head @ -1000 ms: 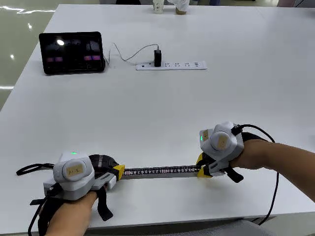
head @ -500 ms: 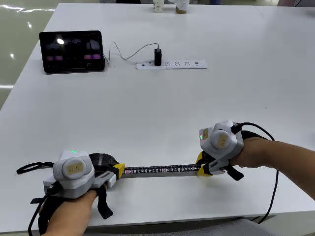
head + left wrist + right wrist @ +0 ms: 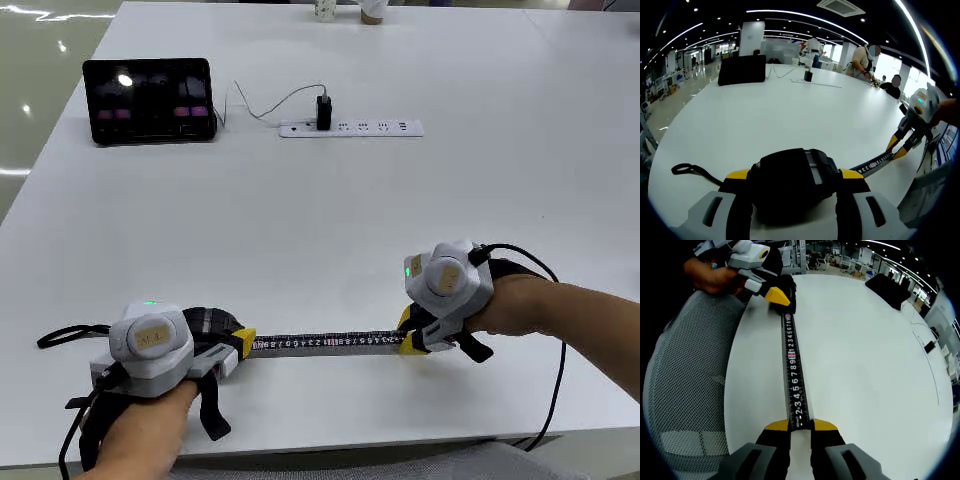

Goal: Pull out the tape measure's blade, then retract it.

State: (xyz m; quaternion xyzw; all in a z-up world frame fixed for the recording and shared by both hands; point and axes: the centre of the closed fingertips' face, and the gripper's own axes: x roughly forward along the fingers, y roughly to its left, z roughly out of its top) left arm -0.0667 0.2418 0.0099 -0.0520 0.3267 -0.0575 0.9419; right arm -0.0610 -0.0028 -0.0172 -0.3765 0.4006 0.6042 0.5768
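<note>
Left gripper (image 3: 796,174): fingers clamped around the black rounded plastic tape measure case (image 3: 790,186), which sits on the white bench (image 3: 330,230).
Black numbered metal blade (image 3: 325,342): drawn out, lying flat between the grippers.
Right gripper (image 3: 801,426): fingers pinched tight on the blade's tip.

The bare white table (image 3: 330,220) is left free. Far off, passage is obstructed by a black tablet (image 3: 150,100) and a white power strip (image 3: 365,128); nearby it is barred by the black numbered tape blade (image 3: 325,342) stretched from the black case (image 3: 210,322) in the left tongs (image 3: 238,345) to the right tongs (image 3: 407,335).
</note>
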